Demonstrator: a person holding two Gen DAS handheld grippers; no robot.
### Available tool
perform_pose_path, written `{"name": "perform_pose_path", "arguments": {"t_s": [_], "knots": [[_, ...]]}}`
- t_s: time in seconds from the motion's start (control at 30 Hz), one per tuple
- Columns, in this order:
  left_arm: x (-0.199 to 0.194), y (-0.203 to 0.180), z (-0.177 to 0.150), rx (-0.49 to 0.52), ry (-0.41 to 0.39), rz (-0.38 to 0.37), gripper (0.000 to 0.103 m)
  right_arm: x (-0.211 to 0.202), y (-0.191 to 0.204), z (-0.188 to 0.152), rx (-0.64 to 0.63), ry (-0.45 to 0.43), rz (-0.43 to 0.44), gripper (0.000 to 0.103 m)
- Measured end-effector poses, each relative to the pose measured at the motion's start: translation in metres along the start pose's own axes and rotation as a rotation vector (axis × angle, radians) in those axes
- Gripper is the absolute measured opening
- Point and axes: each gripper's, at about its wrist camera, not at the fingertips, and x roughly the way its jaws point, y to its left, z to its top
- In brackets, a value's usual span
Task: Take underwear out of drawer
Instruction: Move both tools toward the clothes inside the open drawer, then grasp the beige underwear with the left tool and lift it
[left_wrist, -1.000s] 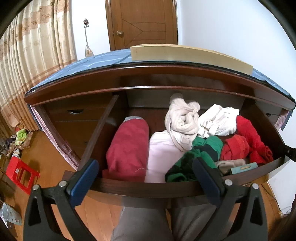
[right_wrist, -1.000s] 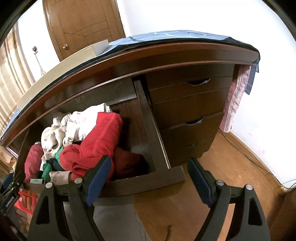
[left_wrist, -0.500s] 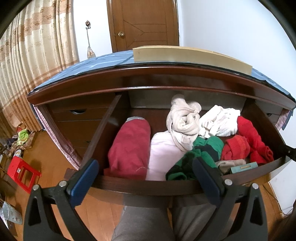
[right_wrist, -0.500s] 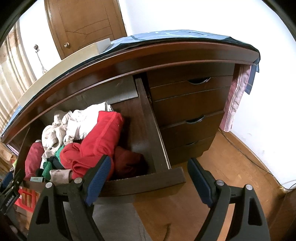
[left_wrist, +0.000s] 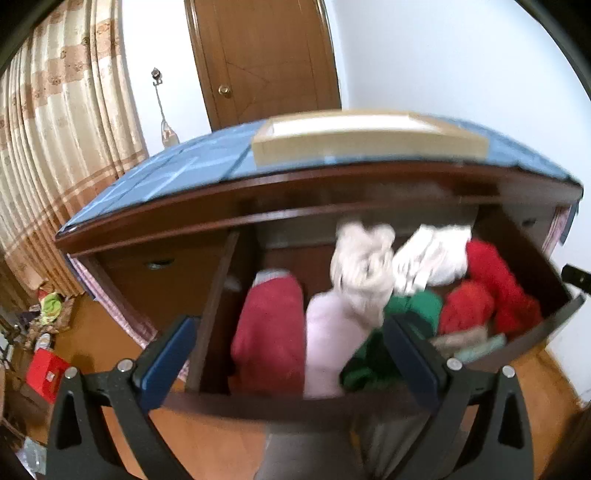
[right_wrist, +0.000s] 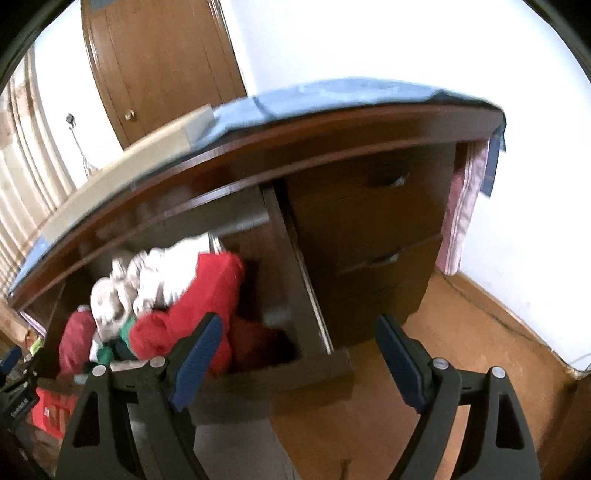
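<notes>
The dark wooden drawer (left_wrist: 280, 404) (right_wrist: 280, 380) is pulled out of the desk and packed with clothes. In the left wrist view lie a dark red roll (left_wrist: 269, 332), a pale pink fold (left_wrist: 325, 343), a cream bundle (left_wrist: 364, 266), a green piece (left_wrist: 402, 317), white cloth (left_wrist: 436, 254) and bright red pieces (left_wrist: 495, 291). My left gripper (left_wrist: 288, 354) hangs open just in front of the drawer, nothing between its fingers. My right gripper (right_wrist: 299, 350) is open too, near the drawer's right front corner, beside the bright red cloth (right_wrist: 195, 306).
A flat cardboard box (left_wrist: 365, 134) rests on the blue-covered desktop (left_wrist: 177, 173). Closed side drawers (right_wrist: 369, 236) stand to the right. A person's grey trouser legs (left_wrist: 369, 450) are below the drawer. A red crate (left_wrist: 46, 373) and clutter sit on the wooden floor at left.
Both views have risen and tilted a little, showing more of the desktop and door; both now frames are motion-blurred. The clothes lie as before and both grippers remain open.
</notes>
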Motion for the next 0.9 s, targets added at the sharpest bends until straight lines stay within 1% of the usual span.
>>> {"name": "perform_pose_path", "arguments": {"t_s": [0.1,0.13,0.23,0.3,0.4,0.47,0.53,0.63,0.67,0.77,0.9], "knots": [[0.007,0.004,0.018,-0.037,0.01,-0.052,0.103,-0.009,0.014,0.011,-0.046,-0.056,0.001,0.086],[0.011,0.003,0.023,-0.045,0.018,-0.062,0.103,-0.01,0.02,0.014,-0.066,-0.067,0.015,0.086],[0.03,-0.005,0.034,-0.038,0.069,-0.107,0.103,-0.009,0.035,0.018,-0.101,-0.067,0.051,0.086],[0.042,-0.013,0.04,-0.037,0.101,-0.12,0.103,-0.006,0.046,0.018,-0.13,-0.066,0.058,0.086],[0.059,-0.03,0.047,0.014,0.14,-0.136,0.1,-0.003,0.055,0.018,-0.158,-0.063,0.071,0.086],[0.069,-0.038,0.052,0.043,0.168,-0.132,0.097,0.0,0.057,0.019,-0.169,-0.059,0.074,0.086],[0.08,-0.046,0.056,0.07,0.195,-0.125,0.097,0.001,0.055,0.02,-0.167,-0.057,0.078,0.086],[0.095,-0.051,0.062,0.073,0.238,-0.126,0.088,0.006,0.054,0.023,-0.166,-0.043,0.092,0.086],[0.1,-0.052,0.063,0.071,0.253,-0.13,0.087,0.009,0.054,0.025,-0.169,-0.033,0.098,0.086],[0.116,-0.055,0.063,0.074,0.311,-0.106,0.087,0.016,0.058,0.029,-0.179,-0.019,0.108,0.086],[0.128,-0.064,0.063,0.109,0.358,-0.097,0.087,0.022,0.064,0.035,-0.201,-0.012,0.123,0.086]]}}
